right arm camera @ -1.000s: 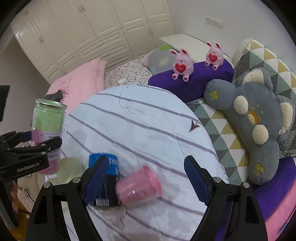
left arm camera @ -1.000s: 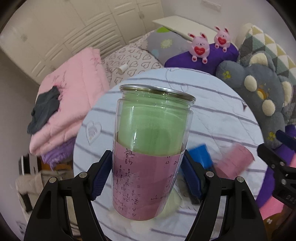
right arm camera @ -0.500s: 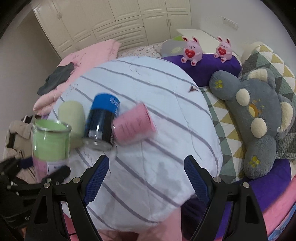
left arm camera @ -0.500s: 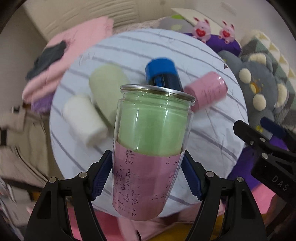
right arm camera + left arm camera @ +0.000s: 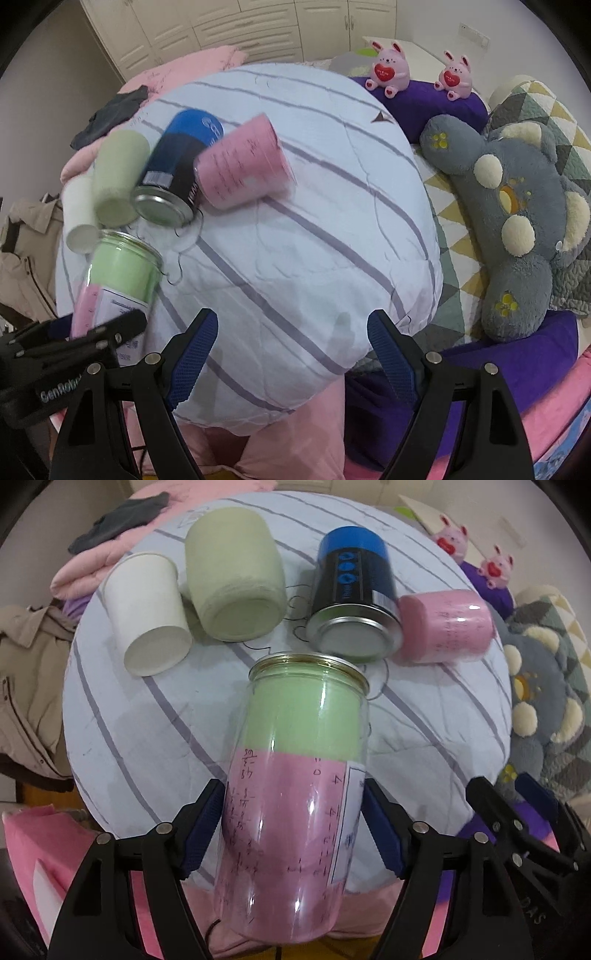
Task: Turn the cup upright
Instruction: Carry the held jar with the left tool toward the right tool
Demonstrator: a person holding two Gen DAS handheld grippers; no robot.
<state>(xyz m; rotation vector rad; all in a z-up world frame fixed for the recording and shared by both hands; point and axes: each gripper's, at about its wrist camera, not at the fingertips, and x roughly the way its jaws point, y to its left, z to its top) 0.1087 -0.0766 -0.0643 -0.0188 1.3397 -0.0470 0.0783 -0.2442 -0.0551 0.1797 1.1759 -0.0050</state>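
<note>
Your left gripper (image 5: 293,827) is closed on the clear cup (image 5: 295,775), its pads pressing the pink-banded lower body from either side. The cup is held above the near edge of the striped cushion (image 5: 424,716). Its long axis runs forward along the fingers, metal rim to the far end and leaning slightly right. Your right gripper (image 5: 291,347) stands wide open with nothing between its fingers, just right of the cup.

Four other containers lie on their sides at the far left of the cushion: white paper cup (image 5: 147,609), pale green cup (image 5: 236,576), blue can (image 5: 351,590), pink cup (image 5: 443,624).

The clear cup's base is hidden below the fingers. I judge it not yet set down.
</note>
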